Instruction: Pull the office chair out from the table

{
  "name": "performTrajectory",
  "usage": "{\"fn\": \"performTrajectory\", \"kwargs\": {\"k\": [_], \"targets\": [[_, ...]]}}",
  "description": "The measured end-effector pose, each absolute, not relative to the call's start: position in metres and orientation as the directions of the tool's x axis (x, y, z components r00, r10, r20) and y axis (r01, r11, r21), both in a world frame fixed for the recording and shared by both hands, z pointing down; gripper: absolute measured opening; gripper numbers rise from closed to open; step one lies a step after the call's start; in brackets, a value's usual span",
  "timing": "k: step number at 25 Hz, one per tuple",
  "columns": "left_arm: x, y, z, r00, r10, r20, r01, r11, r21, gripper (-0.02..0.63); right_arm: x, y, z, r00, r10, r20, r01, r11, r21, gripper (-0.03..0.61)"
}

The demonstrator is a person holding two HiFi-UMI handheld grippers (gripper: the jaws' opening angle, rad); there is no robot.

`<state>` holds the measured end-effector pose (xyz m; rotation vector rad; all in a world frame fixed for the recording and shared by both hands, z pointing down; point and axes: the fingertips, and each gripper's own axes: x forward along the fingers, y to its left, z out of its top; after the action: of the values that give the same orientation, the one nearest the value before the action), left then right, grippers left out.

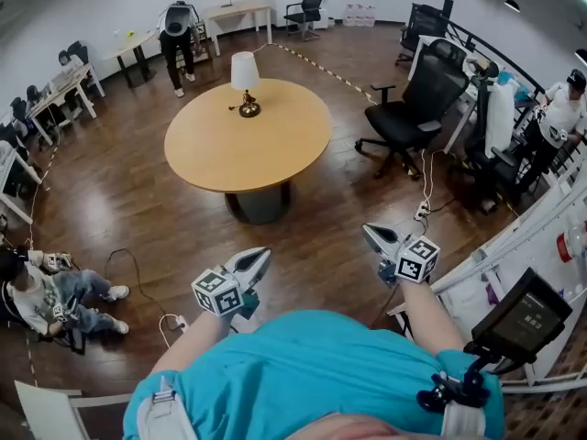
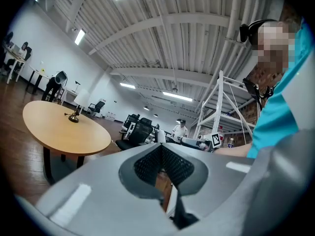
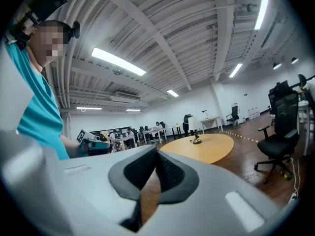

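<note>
The black office chair [image 1: 417, 99] stands at the right of the head view, by a white desk [image 1: 459, 108] and well away from both grippers. It also shows in the right gripper view as the chair [image 3: 280, 127] at far right, and small in the left gripper view as the chair [image 2: 139, 132]. My left gripper [image 1: 263, 255] and right gripper [image 1: 369, 231] are held level close in front of my body, both shut with nothing between the jaws. The left gripper [image 2: 160, 147] and right gripper [image 3: 156, 154] each show their pads pressed together.
A round wooden table [image 1: 275, 154] with a small lamp [image 1: 245, 81] stands ahead in the middle of the room. Cables and a power strip [image 1: 422, 211] lie on the floor near the chair. People sit at the left, and a white rack [image 1: 532, 236] runs along the right.
</note>
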<state>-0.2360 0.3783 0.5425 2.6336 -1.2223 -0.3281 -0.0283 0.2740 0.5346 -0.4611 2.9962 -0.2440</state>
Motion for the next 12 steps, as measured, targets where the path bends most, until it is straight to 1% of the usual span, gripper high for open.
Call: {"fn": "performTrajectory", "kwargs": {"k": [4,8,12], "targets": [[-0.194,0.381,0.543,0.612,-0.783,-0.112,-0.722,-0.611,0.325,0.026,0.002,0.283,0.538,-0.958,-0.281,-0.061,-0.268,0.949,-0.168,0.003],[-0.154,0.396,0.547,0.617,-0.781,-0.096,-0.723,-0.61,0.325,0.026,0.03,0.295,0.539,-0.964,-0.261,-0.057,-0.251,0.957,-0.149,0.003],[-0.144,0.416,0.548,0.604,-0.793,-0.086,-0.738,-0.596,0.315,0.026,0.041,0.307,0.549,-0.968,-0.246,-0.052,-0.235,0.957,-0.171,0.003]]}}
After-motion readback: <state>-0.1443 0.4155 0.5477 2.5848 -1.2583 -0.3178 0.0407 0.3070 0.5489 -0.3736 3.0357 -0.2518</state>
